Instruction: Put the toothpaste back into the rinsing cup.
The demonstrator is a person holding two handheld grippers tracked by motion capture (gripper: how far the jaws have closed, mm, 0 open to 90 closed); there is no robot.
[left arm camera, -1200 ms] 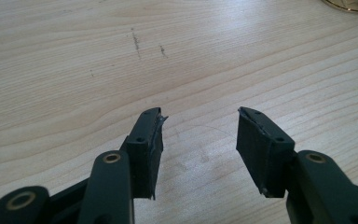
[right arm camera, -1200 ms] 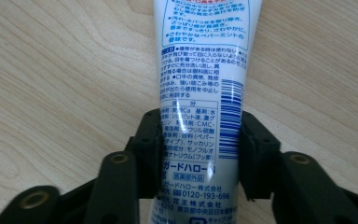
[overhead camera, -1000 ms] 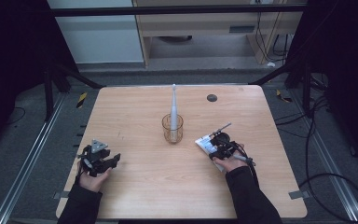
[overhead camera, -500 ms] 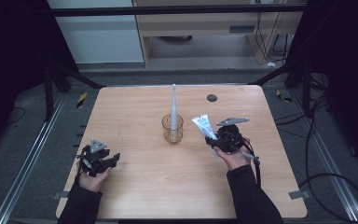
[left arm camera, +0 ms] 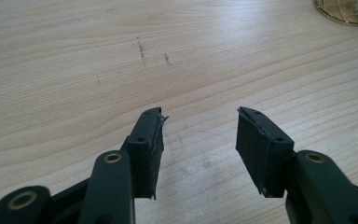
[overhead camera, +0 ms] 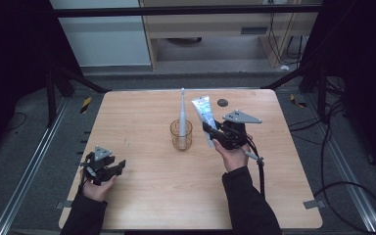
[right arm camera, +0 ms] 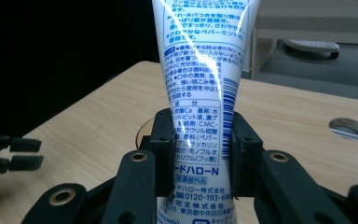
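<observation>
1. Toothpaste tube, high view: clamped in the right gripper, held above the worktop just right of the glass cup, which holds a toothbrush. Left gripper rests low near the front-left edge.
2. Left gripper view: fingers apart, nothing between them, bare wood below.
3. Right gripper view: fingers pressed on the tube's lower body; tube upright.
4. Step, judged: carrying the tube toward the cup. Next: align over the rim, lower, release.
</observation>
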